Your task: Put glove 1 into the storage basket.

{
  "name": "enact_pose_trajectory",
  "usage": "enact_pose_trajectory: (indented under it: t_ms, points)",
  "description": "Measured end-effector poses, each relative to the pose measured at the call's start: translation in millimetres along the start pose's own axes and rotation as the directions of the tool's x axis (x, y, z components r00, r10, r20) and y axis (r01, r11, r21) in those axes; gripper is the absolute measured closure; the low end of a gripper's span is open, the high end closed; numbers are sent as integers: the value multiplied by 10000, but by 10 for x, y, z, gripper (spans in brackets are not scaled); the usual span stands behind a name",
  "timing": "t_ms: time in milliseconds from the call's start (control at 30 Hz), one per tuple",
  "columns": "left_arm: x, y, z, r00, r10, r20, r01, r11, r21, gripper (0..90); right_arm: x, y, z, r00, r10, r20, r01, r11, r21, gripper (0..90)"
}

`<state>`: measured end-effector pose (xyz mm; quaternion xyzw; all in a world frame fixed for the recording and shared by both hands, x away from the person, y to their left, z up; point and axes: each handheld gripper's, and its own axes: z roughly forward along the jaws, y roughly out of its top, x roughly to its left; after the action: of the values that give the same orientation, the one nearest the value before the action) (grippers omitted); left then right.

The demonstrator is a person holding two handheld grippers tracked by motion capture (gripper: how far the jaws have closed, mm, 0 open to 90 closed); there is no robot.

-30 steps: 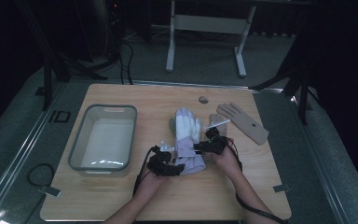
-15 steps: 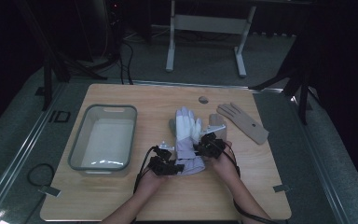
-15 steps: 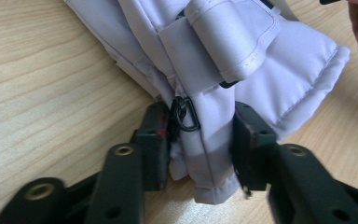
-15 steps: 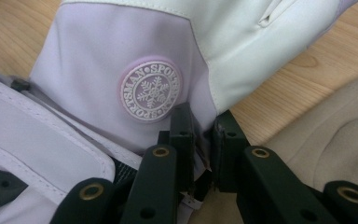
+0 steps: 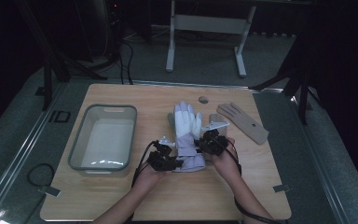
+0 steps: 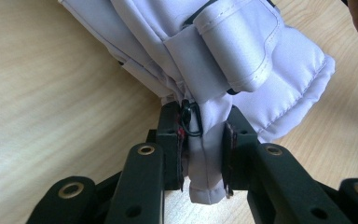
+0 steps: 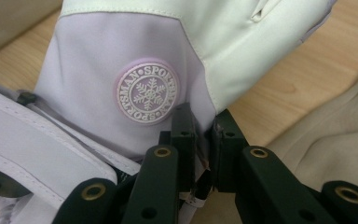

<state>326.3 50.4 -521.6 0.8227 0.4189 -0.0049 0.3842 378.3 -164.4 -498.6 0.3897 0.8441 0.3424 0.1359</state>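
Both grippers, left (image 6: 204,154) and right (image 7: 200,154), grip the lavender ski glove (image 5: 186,135) right of the grey tub (image 5: 103,140); next, probably lifting it together.

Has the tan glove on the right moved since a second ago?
No. The tan glove lies at the same spot right of the knot mark in the table.

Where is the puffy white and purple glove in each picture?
High view: the glove lies mid-table, right of the grey tub.
Left gripper view: its cuff fills the top, pinched between the black jaws.
Right gripper view: its back fills the top, pinched at its edge.
Shared landmark: the wooden table.
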Motion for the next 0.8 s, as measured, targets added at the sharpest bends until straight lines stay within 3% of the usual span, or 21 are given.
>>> enact_pose_trajectory:
  t_ms: [300, 800]
  points:
    - [30, 117, -271, 9992, 395, -70, -395, 9992, 23, 735, 96, 196, -142, 10000, -47, -48, 45, 9992, -386, 818]
    - [157, 168, -693, 9980, 611, -190, -608, 9981, 140, 736, 353, 501, -215, 9992, -287, -285, 264, 9966, -779, 818]
